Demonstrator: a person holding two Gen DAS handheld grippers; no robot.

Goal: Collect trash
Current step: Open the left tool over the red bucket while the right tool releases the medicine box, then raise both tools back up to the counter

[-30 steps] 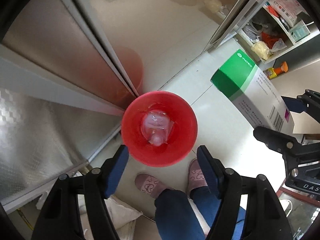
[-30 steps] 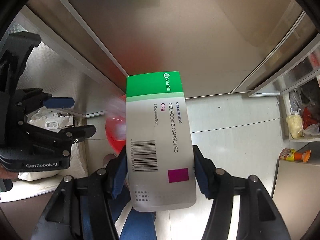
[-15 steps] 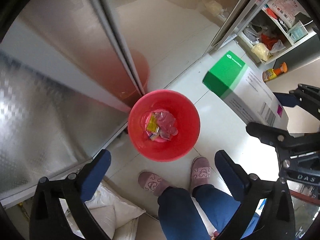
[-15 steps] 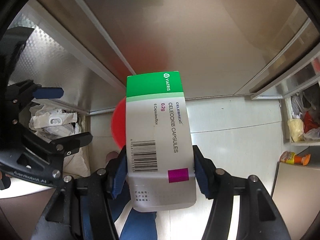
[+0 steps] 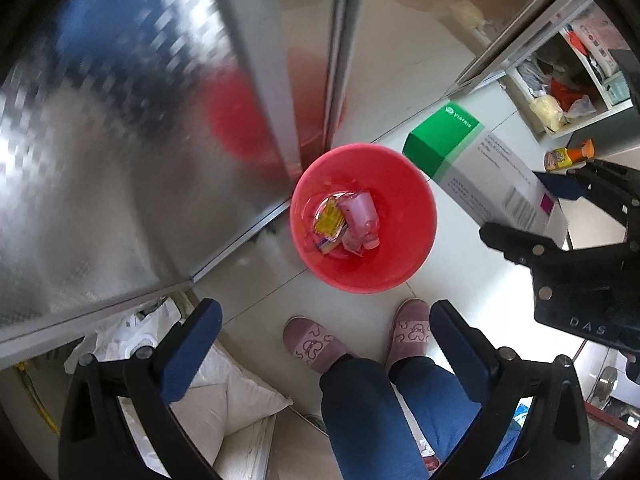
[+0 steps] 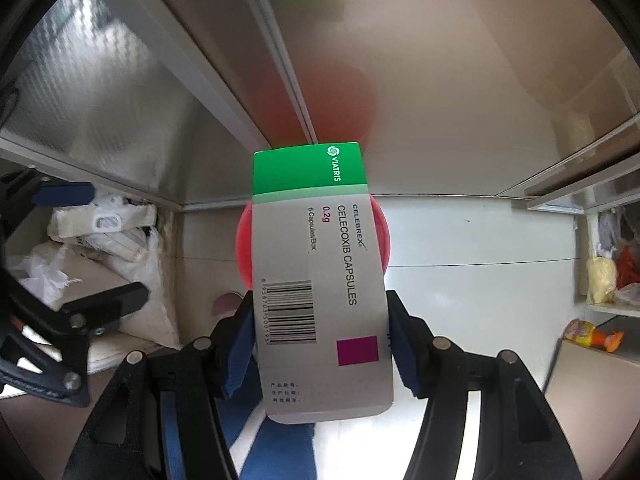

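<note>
Now my left gripper stands empty, jaws spread as wide as they go, nothing between the blue pads. A second ago those pads were narrower and framed the red bin with a crumpled clear plastic piece showing at its centre; that piece now lies at the bottom of the red bin, a clear bottle-like thing resting among yellow wrappers. So I judge the left hand's item delivered, and that hand is free for the next pickup.

My right gripper is clenched on the medicine box, pads pressing its two long sides near the barcode end, green end pointing away from me. The grip looks the same across the last second. What has changed is the background: in the right wrist view the bin's red rim now peeks out on both sides of the box, where earlier it showed only off to the left. I read that as the box being lined up over the bin, though in the left wrist view the box hangs just beside the rim, so a little more travel inward seems wise before I release.

Beyond the bin: my slippers, pale floor tiles, steel cabinet fronts.
</note>
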